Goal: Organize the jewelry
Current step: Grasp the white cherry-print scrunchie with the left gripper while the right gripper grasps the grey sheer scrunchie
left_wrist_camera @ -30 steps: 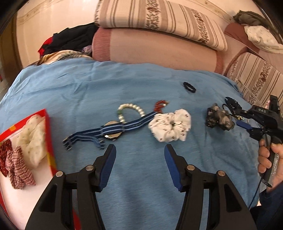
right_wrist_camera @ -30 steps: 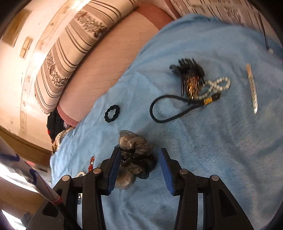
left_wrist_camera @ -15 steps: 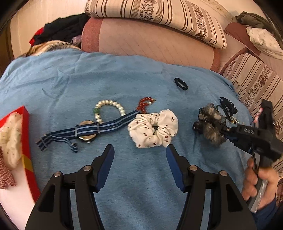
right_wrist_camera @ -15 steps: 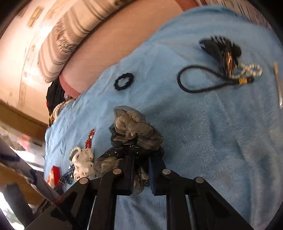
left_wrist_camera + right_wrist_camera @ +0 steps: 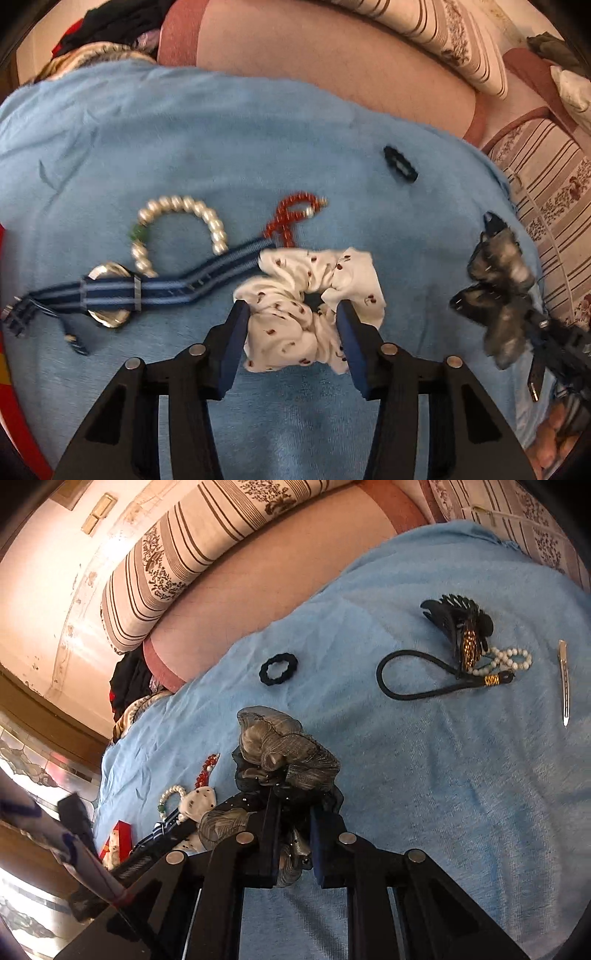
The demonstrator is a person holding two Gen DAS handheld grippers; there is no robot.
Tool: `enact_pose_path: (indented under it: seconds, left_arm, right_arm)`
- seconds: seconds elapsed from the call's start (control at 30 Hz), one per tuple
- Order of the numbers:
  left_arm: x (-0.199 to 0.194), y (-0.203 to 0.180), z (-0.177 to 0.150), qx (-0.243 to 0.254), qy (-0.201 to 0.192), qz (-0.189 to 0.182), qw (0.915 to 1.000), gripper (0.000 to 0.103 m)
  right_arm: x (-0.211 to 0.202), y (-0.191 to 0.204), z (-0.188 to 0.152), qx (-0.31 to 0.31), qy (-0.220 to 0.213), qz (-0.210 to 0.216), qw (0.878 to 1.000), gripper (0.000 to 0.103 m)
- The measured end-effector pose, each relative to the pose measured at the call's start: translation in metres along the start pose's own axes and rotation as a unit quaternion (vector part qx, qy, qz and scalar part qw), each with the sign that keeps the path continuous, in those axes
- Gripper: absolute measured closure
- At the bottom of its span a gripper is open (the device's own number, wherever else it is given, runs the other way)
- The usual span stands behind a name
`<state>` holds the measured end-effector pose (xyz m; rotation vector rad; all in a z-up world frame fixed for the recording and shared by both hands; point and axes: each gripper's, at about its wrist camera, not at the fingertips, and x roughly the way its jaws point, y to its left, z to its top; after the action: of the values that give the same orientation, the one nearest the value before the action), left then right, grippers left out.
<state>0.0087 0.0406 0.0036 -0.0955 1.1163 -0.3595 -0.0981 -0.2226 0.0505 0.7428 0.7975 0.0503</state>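
While my left tongs stand apart astride the white scrunchie, I would close only once both pads sit level with the fabric's thick middle, so the squeeze gathers the ruffle rather than nipping one loose frill. That scrunchie lies flat on the blue blanket, and it is my landmark: the striped watch strap touches its left edge, the red bead string lies just behind it, and the pearl bracelet sits behind and to its left. Because the strap end runs right up to the cloth, I judge the main risk is catching it too, so I would keep the left pad clear of the strap and lift straight up, slowly. My right tongs are clamped on the grey scrunchie, held up off the blanket to the right of the white one; I would keep that squeeze steady and hold it away so the two do not tangle. A red box edge shows far left, probably their destination.
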Motion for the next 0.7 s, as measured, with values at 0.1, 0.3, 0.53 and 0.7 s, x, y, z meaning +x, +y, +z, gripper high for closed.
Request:
enact_pose_path:
  seconds: [0.1,0.3,0.53,0.7]
  left_arm:
    - [0.004,-0.004,-0.011,0.016,-0.026,0.021,0.9993,0.065]
    - [-0.019,-0.002,-0.028,0.026,-0.070,0.019,0.9970,0.090]
    - [-0.076,0.014,-0.052,0.039,-0.105,0.007,0.9937,0.090]
    - [-0.119,0.025,-0.077,0.040,-0.135,0.007,0.9901,0.090]
  right_arm:
    - [-0.001,0.003,0.000,-0.003,-0.005,0.003,1.000,0.089]
    - [-0.002,0.012,-0.001,-0.020,-0.015,0.003,1.000,0.089]
    - [-0.003,0.033,-0.010,-0.053,-0.021,0.008,0.998,0.089]
    - [-0.003,0.052,-0.029,-0.076,-0.015,0.013,0.997,0.089]
